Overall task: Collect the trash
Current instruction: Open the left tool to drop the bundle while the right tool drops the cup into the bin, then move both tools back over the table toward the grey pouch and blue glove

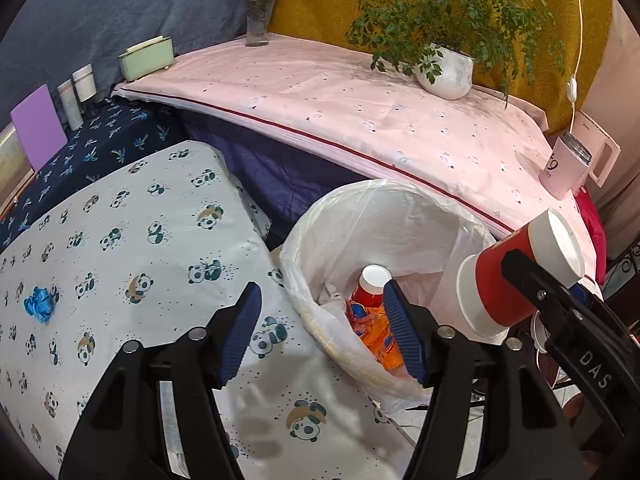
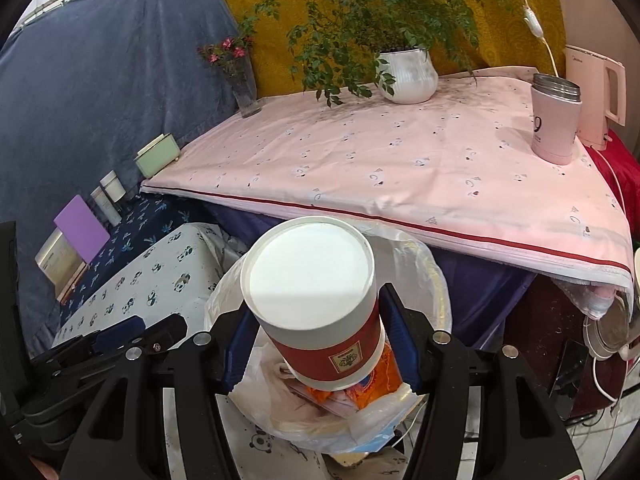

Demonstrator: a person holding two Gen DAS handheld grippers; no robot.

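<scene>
My right gripper point(image 2: 316, 336) is shut on a red and white paper cup point(image 2: 316, 304), bottom toward the camera, held just above the bin point(image 2: 436, 280). In the left wrist view the same cup point(image 1: 516, 276) hangs at the right over the white-bagged bin point(image 1: 384, 216). Another red cup point(image 1: 372, 286) and orange wrappers point(image 1: 376, 332) lie inside the bin. My left gripper point(image 1: 322, 332) is open and empty beside the bin's near rim. A crumpled blue scrap point(image 1: 39, 304) lies on the panda cloth point(image 1: 120, 264) at the left.
A pink-clothed table point(image 1: 360, 112) stands behind the bin with a potted plant point(image 1: 444, 68), a flower vase point(image 1: 258, 12), a pink mug point(image 1: 564, 168) and a kettle point(image 2: 596, 96). A green box point(image 1: 146, 58), bottles and a purple card point(image 1: 38, 126) stand at the left.
</scene>
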